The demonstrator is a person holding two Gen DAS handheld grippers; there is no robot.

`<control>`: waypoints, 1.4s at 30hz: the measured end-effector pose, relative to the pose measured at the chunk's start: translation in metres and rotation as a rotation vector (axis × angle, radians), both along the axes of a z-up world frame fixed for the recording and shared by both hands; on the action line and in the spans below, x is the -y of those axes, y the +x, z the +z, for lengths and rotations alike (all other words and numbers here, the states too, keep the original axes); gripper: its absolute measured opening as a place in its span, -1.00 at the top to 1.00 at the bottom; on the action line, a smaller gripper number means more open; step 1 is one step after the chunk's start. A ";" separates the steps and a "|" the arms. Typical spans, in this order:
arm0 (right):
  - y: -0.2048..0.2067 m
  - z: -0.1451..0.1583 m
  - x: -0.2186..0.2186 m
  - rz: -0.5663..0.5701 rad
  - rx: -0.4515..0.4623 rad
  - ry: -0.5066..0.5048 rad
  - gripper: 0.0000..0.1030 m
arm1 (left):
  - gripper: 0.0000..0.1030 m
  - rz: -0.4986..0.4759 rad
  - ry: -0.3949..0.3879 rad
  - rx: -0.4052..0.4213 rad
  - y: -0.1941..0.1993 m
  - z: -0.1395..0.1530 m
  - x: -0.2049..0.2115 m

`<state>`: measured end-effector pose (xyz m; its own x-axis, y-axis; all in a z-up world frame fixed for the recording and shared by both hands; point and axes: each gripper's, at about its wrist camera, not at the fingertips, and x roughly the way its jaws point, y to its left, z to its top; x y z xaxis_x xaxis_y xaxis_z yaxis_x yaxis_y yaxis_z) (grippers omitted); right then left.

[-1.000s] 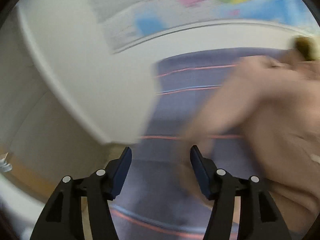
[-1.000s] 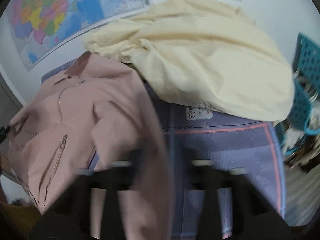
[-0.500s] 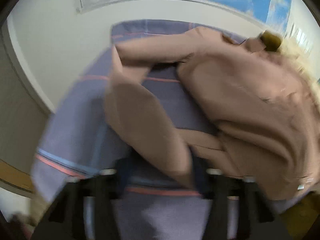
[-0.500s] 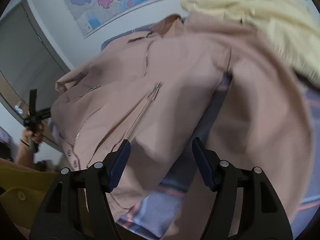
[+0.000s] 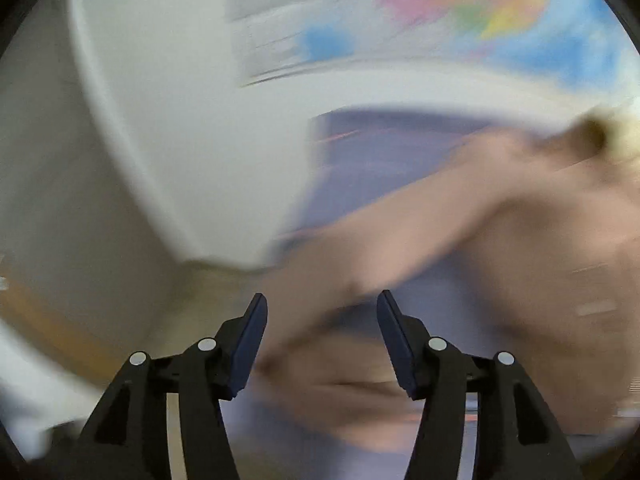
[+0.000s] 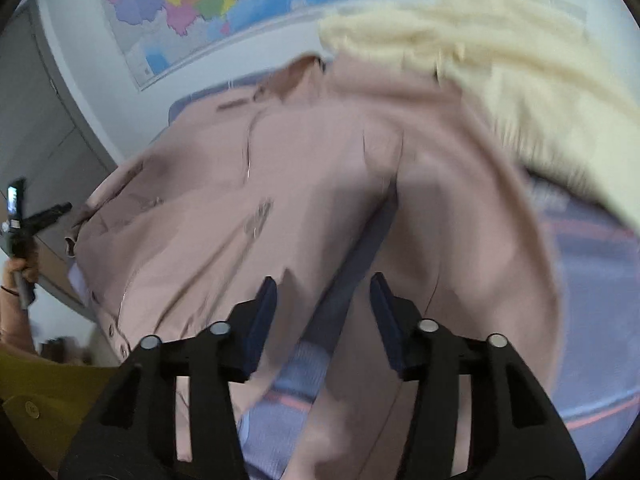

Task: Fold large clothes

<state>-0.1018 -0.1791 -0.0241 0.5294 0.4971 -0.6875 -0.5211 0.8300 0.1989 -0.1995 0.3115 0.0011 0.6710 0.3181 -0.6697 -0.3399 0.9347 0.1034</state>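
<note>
The left gripper (image 5: pixel 322 312) is opening its jaws, and a blurred pink sleeve (image 5: pixel 360 264) is passing through the gap without the pads pressing on it; smear is hiding where the cuff ends. The right gripper (image 6: pixel 323 292) is closing its jaws over the near edge of the pink jacket (image 6: pixel 260 184), but the pads are standing clear of the cloth and the striped purple blanket (image 6: pixel 592 288) is showing between them. The jacket is lying spread on that blanket, zipper side up, its long axis running from the hem by the right gripper away to the collar (image 6: pixel 296 76) near the wall. The near hem is getting cut off behind the gripper's black arms. At the left edge the person's other hand (image 6: pixel 18 268) is holding the second tool, partly out of frame. Farther back, a cream garment (image 6: pixel 500 72) is overlapping the jacket's far shoulder, blurred. Beyond it a coloured map (image 6: pixel 208 4) is hanging on the white wall.
</note>
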 end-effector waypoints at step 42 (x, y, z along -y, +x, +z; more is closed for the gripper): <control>0.301 0.028 -0.206 0.039 0.060 -0.150 0.91 | 0.91 -0.320 0.019 -0.109 0.400 -0.031 0.117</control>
